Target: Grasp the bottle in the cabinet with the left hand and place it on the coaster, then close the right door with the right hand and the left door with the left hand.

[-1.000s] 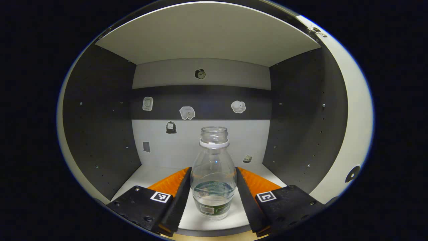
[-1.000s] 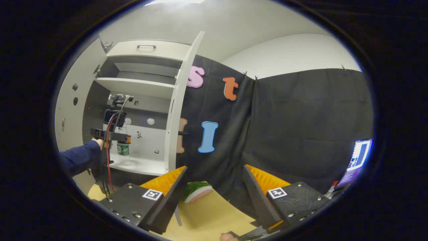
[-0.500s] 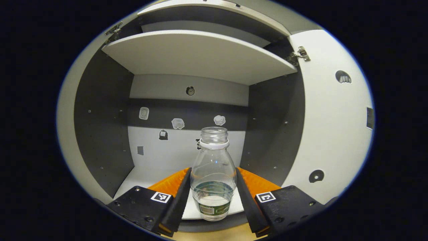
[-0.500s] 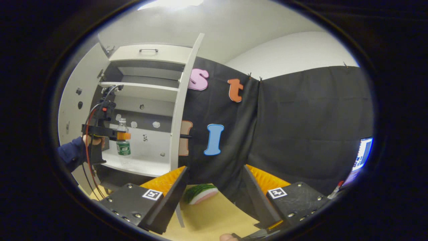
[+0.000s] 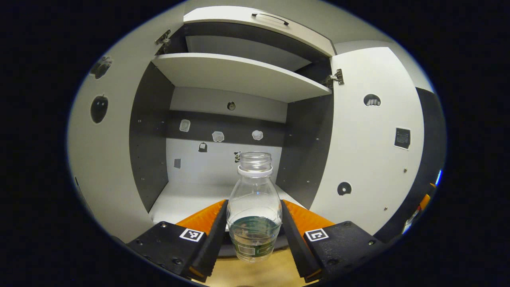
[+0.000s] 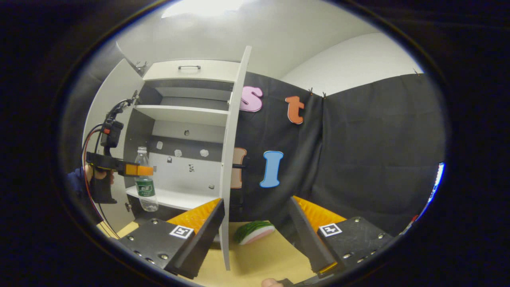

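Observation:
A clear capless bottle (image 5: 254,207) with a green label is held between both fingers of my left gripper (image 5: 254,223), lifted out in front of the cabinet's lower shelf (image 5: 187,199). In the right gripper view the same bottle (image 6: 144,184) hangs in the left gripper (image 6: 137,170), held by a hand, just outside the cabinet's front edge. My right gripper (image 6: 255,223) stands open over the wooden table, with nothing between its fingers. Both doors stand open: the right door (image 6: 231,159) seen edge-on, the left door (image 5: 99,159) beside the opening.
A watermelon-slice object (image 6: 253,232) lies on the wooden table (image 6: 263,259) between my right gripper's fingers, farther off. An upper shelf (image 5: 239,75) and a drawer with a handle (image 5: 269,18) sit above. Black cloth walls stand to the right.
My left gripper has drawn back out of the cabinet with the bottle, from over the shelf to over the table edge. The right gripper's view has shifted slightly; it stays open.

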